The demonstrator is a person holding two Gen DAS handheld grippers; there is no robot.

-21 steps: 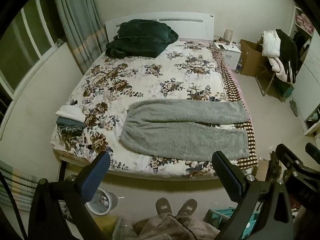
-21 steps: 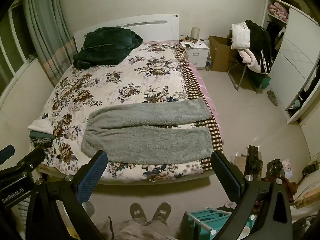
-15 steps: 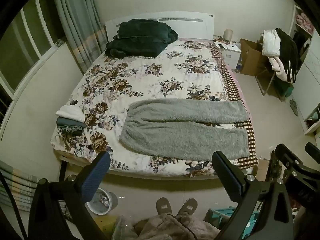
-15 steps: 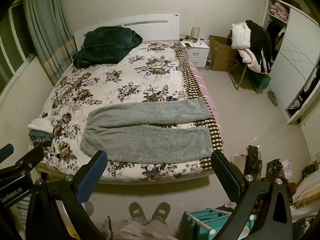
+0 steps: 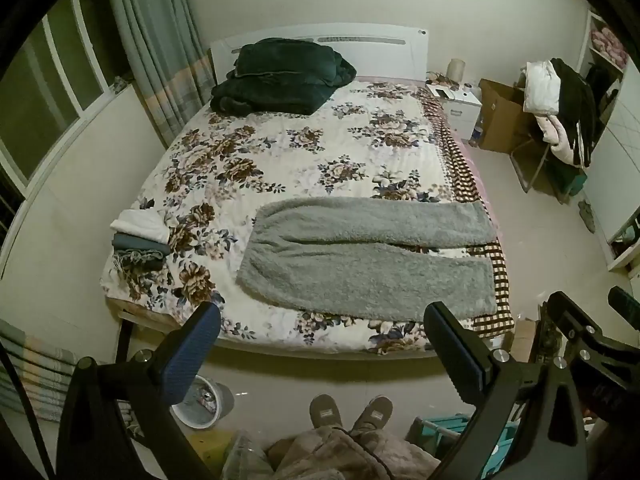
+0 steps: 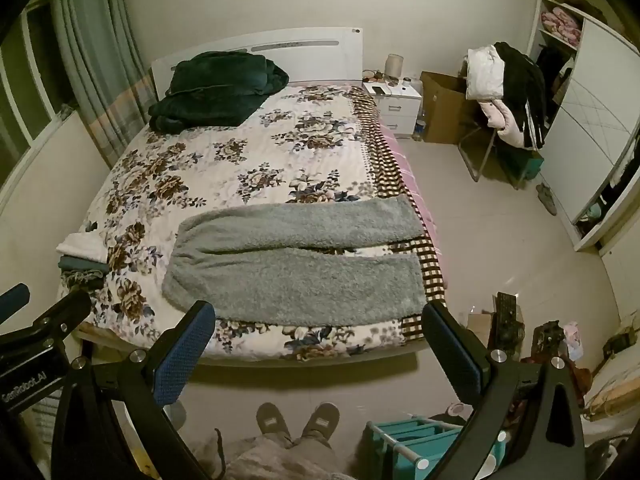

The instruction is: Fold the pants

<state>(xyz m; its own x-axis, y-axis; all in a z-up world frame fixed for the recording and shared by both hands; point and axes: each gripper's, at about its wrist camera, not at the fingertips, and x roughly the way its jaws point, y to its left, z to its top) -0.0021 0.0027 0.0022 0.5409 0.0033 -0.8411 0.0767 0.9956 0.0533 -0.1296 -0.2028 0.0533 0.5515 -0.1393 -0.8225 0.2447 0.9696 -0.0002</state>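
Nothing has visibly moved since the earlier frames; both grippers hover at the same height before the foot of the bed.

Left wrist view: the left gripper (image 5: 320, 344) stands wide, its blue-padded fingers (image 5: 188, 356) apart and holding nothing. The grey pants (image 5: 368, 256) lie flat across the bed (image 5: 280, 152) near its foot edge, waistband toward the left edge, both legs reaching the right edge. A small stack of folded clothes (image 5: 140, 240) sits at the bed's front left corner.

Right wrist view: the right gripper (image 6: 320, 344) is likewise wide and empty. The pants (image 6: 296, 264) lie just beyond its fingertips, untouched. A dark green blanket (image 6: 216, 88) rests by the headboard.
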